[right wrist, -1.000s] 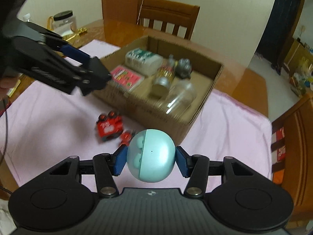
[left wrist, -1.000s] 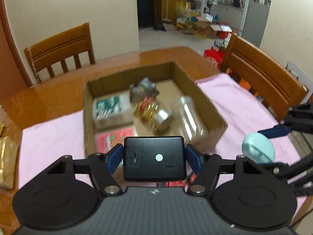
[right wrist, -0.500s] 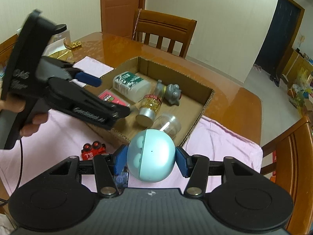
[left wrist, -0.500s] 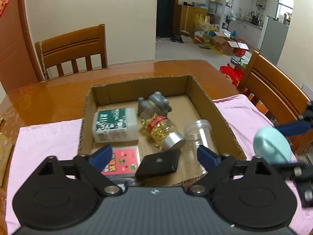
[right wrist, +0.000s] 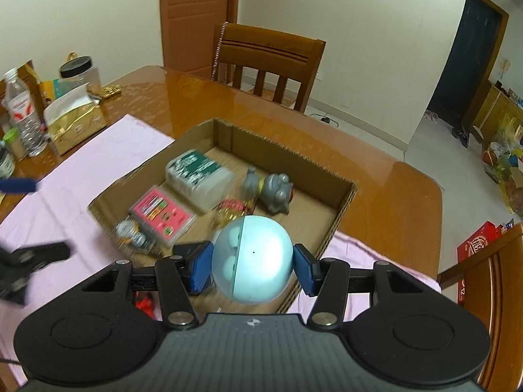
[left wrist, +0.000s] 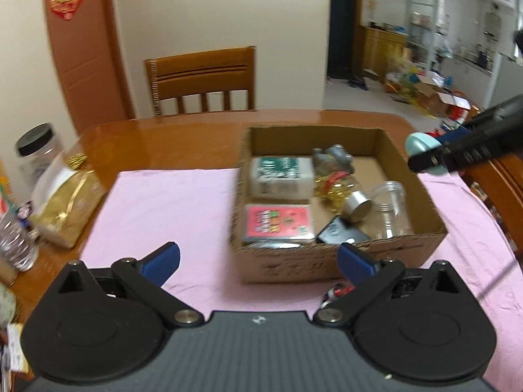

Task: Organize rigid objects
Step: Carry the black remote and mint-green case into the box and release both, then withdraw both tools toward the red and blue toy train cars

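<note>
An open cardboard box (left wrist: 336,263) (right wrist: 340,215) sits on a pink cloth (left wrist: 170,205). Inside lie a green-labelled white container (left wrist: 279,174), a pink packet (left wrist: 278,222), a black device (left wrist: 340,233), an oil bottle (left wrist: 340,192), a clear jar (left wrist: 390,207) and a grey figurine (right wrist: 276,192). My left gripper (left wrist: 258,261) is open and empty, in front of the box's near wall. My right gripper (right wrist: 251,264) is shut on a pale blue ball (right wrist: 253,264) above the box's near right part; the ball also shows in the left wrist view (left wrist: 421,145).
A small red toy car (left wrist: 336,292) lies on the cloth before the box. A gold bag (left wrist: 65,205), a black-lidded jar (left wrist: 36,150) and a water bottle (right wrist: 23,114) crowd the table's left edge. Wooden chairs (right wrist: 268,58) stand behind and to the right.
My left gripper let go of the black device into the box, opened wide and drew back left. My right gripper carried the blue ball up over the box.
</note>
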